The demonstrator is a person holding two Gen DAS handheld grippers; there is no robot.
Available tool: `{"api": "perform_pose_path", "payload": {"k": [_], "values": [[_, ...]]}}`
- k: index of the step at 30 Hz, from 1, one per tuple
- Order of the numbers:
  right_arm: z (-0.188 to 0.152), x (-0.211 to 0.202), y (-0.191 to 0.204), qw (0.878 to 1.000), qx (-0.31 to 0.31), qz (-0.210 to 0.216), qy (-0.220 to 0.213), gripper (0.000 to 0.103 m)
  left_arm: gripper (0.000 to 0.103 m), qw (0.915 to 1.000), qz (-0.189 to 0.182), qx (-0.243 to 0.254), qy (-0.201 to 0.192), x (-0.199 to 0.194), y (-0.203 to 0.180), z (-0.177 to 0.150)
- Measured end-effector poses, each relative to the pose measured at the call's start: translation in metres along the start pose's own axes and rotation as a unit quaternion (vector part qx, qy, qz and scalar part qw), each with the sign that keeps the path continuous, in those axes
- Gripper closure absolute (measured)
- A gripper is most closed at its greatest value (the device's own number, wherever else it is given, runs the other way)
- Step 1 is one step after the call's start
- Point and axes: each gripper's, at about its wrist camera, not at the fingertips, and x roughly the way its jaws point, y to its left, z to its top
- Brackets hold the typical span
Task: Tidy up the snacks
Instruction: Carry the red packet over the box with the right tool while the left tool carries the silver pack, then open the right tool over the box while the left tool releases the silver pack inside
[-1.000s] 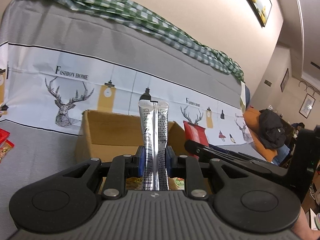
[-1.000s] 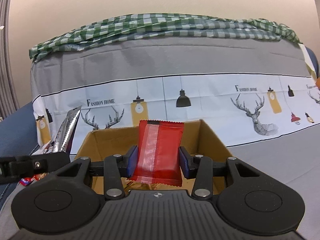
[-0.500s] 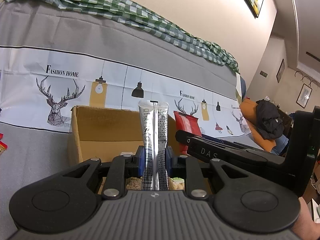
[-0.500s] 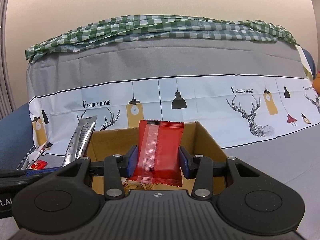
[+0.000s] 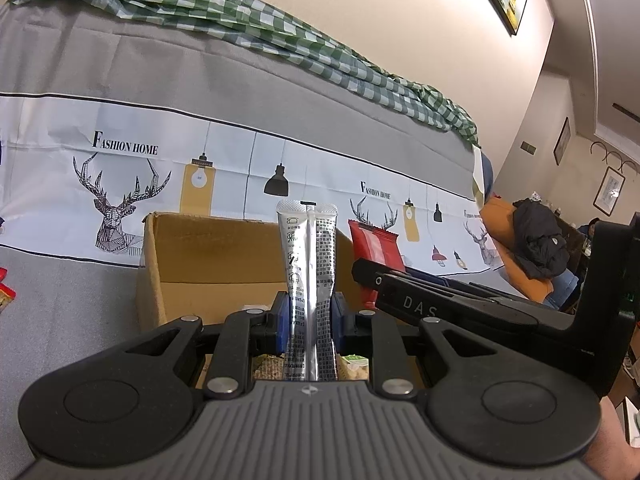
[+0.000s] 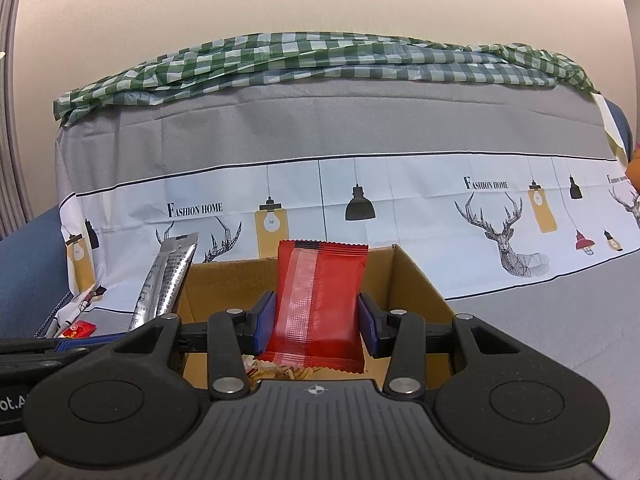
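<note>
My left gripper [image 5: 308, 322] is shut on a silver stick sachet [image 5: 307, 264], held upright over the open cardboard box [image 5: 208, 264]. My right gripper [image 6: 316, 320] is shut on a red snack packet [image 6: 320, 300], also upright above the same box [image 6: 416, 280]. In the left wrist view the red packet [image 5: 376, 248] and the right gripper's black body [image 5: 460, 304] show at the right. The silver sachet [image 6: 166, 280] leans at the left of the right wrist view. Snack wrappers [image 6: 280, 372] lie on the box floor.
A grey sofa cover with a white deer-and-lamp band [image 6: 400, 200] rises behind the box, with a green checked cloth [image 6: 320, 60] along its top. Small red packets [image 6: 78, 330] lie left of the box. A black jacket [image 5: 540, 240] sits on an orange seat far right.
The left wrist view has shifted, so the box and the right gripper sit further left and closer. In the right wrist view the silver sachet has come nearer the box. Both grips are unchanged.
</note>
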Motion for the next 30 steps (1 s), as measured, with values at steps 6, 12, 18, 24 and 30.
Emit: {"api": "perform_pose_path", "payload": {"k": [6,12,18,24,30], "values": [[-0.0005,-0.0008,0.0006,1.0,-0.001,-0.001,-0.004,0.058,0.08,1.0,0.0,-0.002,0.0,-0.0005,0.0,0.0003],[-0.0005,-0.0024,0.0016,1.0,-0.001,-0.002,-0.01,0.058,0.08,1.0,-0.002,-0.003,0.001,-0.0002,0.0006,0.0008],[0.0003,-0.0026,0.0013,1.0,0.0,-0.002,-0.014,0.058,0.08,1.0,-0.002,-0.005,0.002,0.0007,0.0,0.0012],[-0.0006,0.0012,0.0018,1.0,0.0,0.006,-0.004,0.053,0.066,0.9996,-0.012,-0.015,0.021,0.0066,0.0025,0.0013],[-0.0005,0.0045,0.0,1.0,0.003,-0.014,0.002,0.039,0.063,0.9996,-0.001,-0.023,0.015,0.005,0.0068,0.0033]]}}
